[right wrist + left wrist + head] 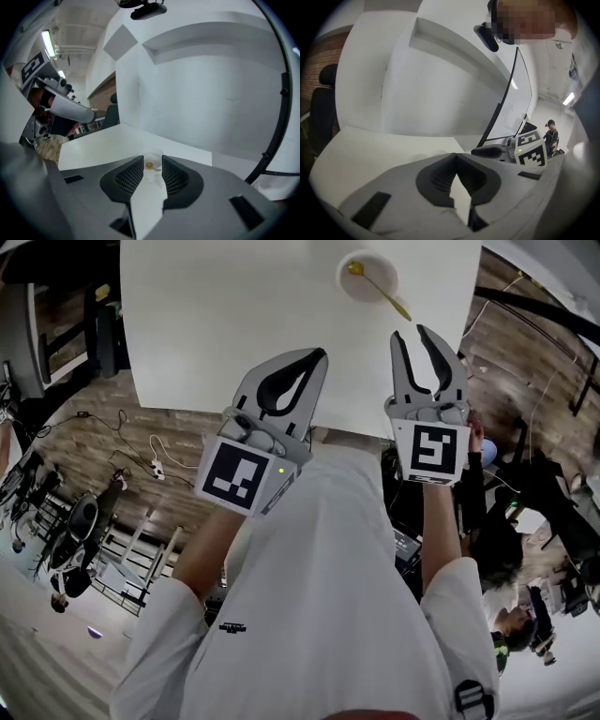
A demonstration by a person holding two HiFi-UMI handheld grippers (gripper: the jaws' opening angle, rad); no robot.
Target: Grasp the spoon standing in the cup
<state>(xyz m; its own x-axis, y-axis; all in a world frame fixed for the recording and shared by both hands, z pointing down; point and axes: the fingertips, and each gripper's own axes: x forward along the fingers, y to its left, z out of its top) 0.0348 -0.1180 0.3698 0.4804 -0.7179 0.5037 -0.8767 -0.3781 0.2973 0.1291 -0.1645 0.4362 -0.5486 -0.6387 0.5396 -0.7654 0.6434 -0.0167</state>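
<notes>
A white cup (367,276) stands near the far right of the white table (234,315). A gold spoon (380,289) leans in it, handle pointing toward me and to the right. My right gripper (412,334) is open, held short of the cup with nothing between its fingers. In the right gripper view the cup (153,154) and the spoon (149,165) show far off in the gap of the right gripper (152,158). My left gripper (317,354) is shut and empty over the table's near edge; in its own view the left gripper (456,155) has its tips touching.
The table's near edge runs just under both grippers. Beyond it lie a wooden floor with cables and a power strip (155,468). A person (511,615) sits low at the right. A dark chair (323,108) stands at the table's far side.
</notes>
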